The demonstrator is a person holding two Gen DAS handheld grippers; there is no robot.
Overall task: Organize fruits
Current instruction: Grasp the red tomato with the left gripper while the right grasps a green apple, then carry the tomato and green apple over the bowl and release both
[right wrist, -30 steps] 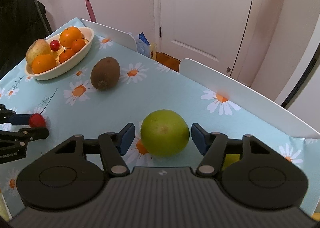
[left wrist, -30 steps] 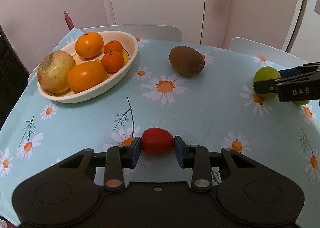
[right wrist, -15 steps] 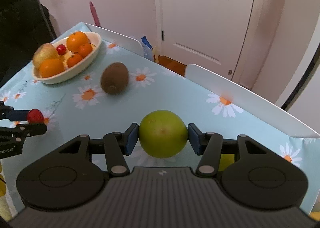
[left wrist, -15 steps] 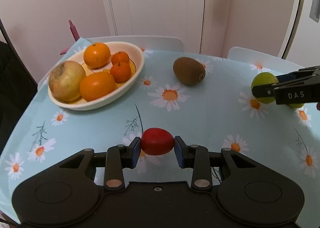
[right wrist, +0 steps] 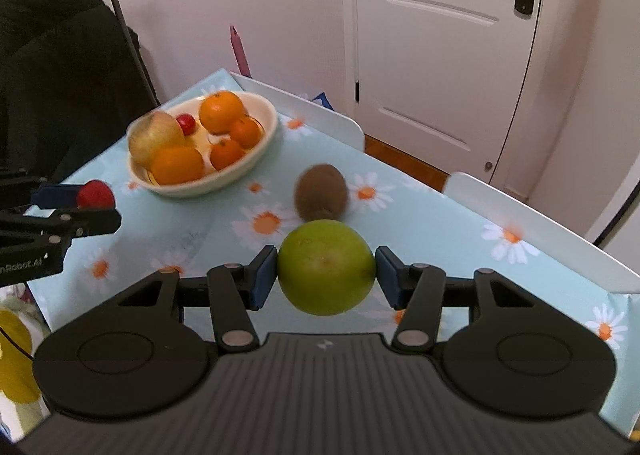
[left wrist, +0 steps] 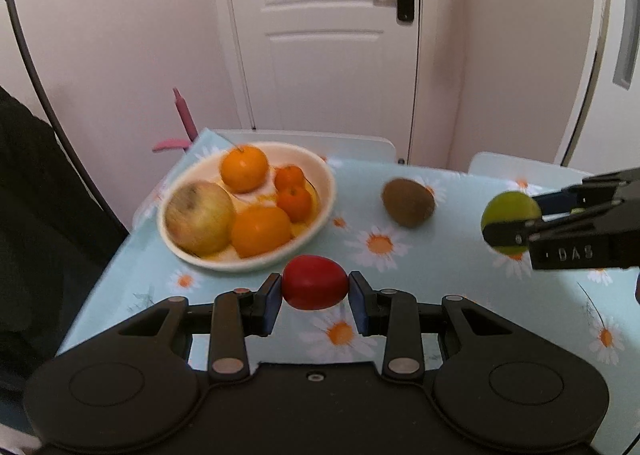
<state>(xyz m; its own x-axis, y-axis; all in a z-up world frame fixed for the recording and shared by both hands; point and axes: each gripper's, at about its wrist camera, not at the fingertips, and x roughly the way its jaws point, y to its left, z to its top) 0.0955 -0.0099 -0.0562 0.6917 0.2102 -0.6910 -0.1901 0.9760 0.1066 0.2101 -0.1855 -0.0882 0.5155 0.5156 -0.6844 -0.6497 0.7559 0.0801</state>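
Both tongs are loaded: the left tongs pinch a small red fruit across its long ends, and the right tongs clamp a green fruit at its widest part, each carried above the counter. I'd judge the red one light, smooth and easily bruised, so a gentle squeeze at its middle suits it. The green one looks firm and heavier, round enough to slip unless held at its equator, as it is. Ahead sits the white bowl, holding oranges and a yellowish apple. A kiwi lies loose on the daisy cloth between the bowl and the green fruit. Both tools are held about level, pointing toward the bowl, the left one nearer its rim.
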